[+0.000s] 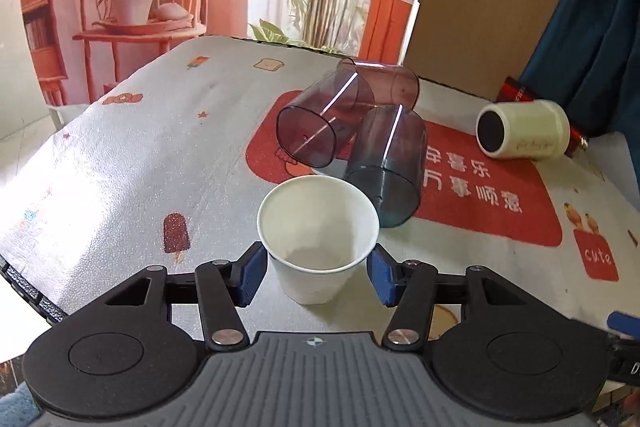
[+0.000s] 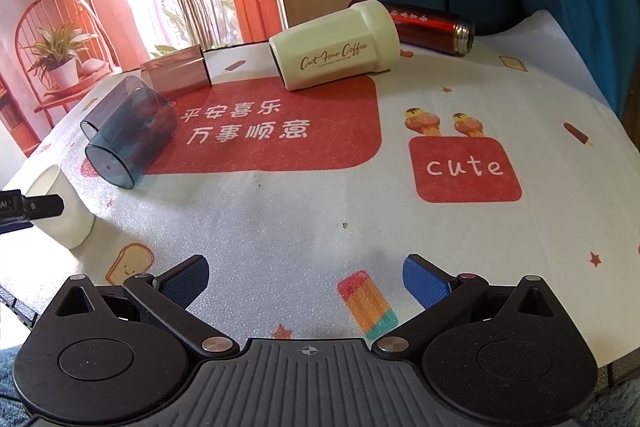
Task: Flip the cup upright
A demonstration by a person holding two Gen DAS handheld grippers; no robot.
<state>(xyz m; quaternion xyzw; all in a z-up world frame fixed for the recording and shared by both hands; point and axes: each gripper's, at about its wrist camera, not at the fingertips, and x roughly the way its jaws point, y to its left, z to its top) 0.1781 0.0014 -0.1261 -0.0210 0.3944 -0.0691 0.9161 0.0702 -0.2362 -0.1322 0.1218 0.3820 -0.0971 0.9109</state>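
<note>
A: Left fingers (image 1: 317,273)?
B: Spread either side of the upright paper cup (image 1: 318,239) near the counter's (image 2: 280,227) left edge, pads just beside its wall.
A: Right fingers (image 2: 306,281)?
B: Wide apart, holding nothing, over the near edge

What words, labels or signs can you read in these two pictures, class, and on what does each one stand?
"平安喜乐" and "万事顺意": white characters on the big red patch of the tablecloth.
"cute": white on the small red square of the tablecloth.
"Cut Four Coffee": gold script on the cream tumbler lying on its side; the small line beneath it is too small to read.
Red flask: its pale marks are too small to read.
</note>
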